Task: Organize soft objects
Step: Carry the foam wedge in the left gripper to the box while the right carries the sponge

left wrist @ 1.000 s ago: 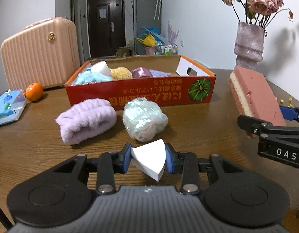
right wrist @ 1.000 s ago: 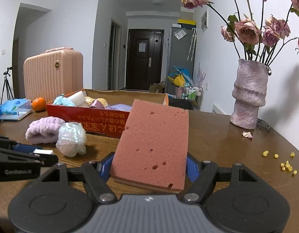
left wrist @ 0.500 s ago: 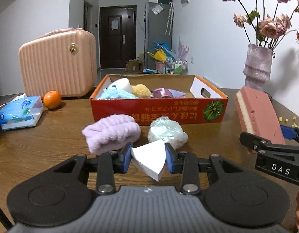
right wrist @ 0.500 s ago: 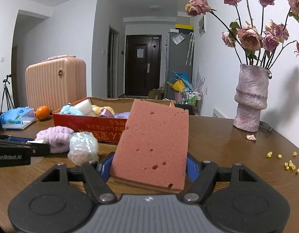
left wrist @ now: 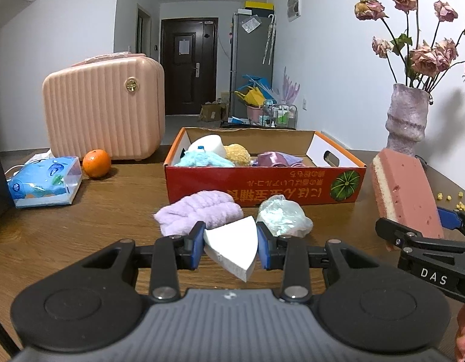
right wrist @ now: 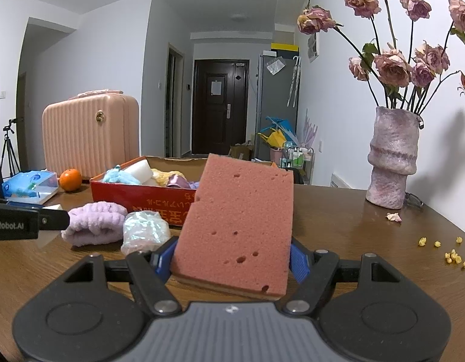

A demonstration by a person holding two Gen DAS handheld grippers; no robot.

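I am holding a white wedge-shaped foam sponge (left wrist: 232, 249) in the left gripper (left wrist: 230, 245); its blue fingers (left wrist: 197, 244) are standing narrow and pressing on both flanks of the wedge, which is hanging clear above the brown wooden worktop (left wrist: 81, 220). In the right gripper (right wrist: 232, 259) I am gripping a pink rectangular sponge with a yellow underlayer (right wrist: 241, 223); those fingers (right wrist: 297, 261) are standing fairly wide, clamping its long edges, and the slab is tilting upward.

Just beyond the left gripper, a rolled lilac fleece cloth (left wrist: 199, 211) and a crumpled clear plastic-wrapped bundle (left wrist: 282, 215) are lying side by side on the worktop, just in front of the red cardboard box (left wrist: 262, 181).

Inside the box I am seeing a white block sponge (left wrist: 209, 146), a light blue fluffy cloth (left wrist: 202, 160), a yellow sponge ball (left wrist: 238, 154) and a shiny mauve item (left wrist: 271, 158).

Left of the box, an orange (left wrist: 96, 163) and a blue tissue pack (left wrist: 45, 185) are resting before a pink ribbed suitcase (left wrist: 102, 111). At far right a mauve vase of dried roses (right wrist: 393, 157) is standing, with yellow crumbs (right wrist: 452, 255) scattered nearby.
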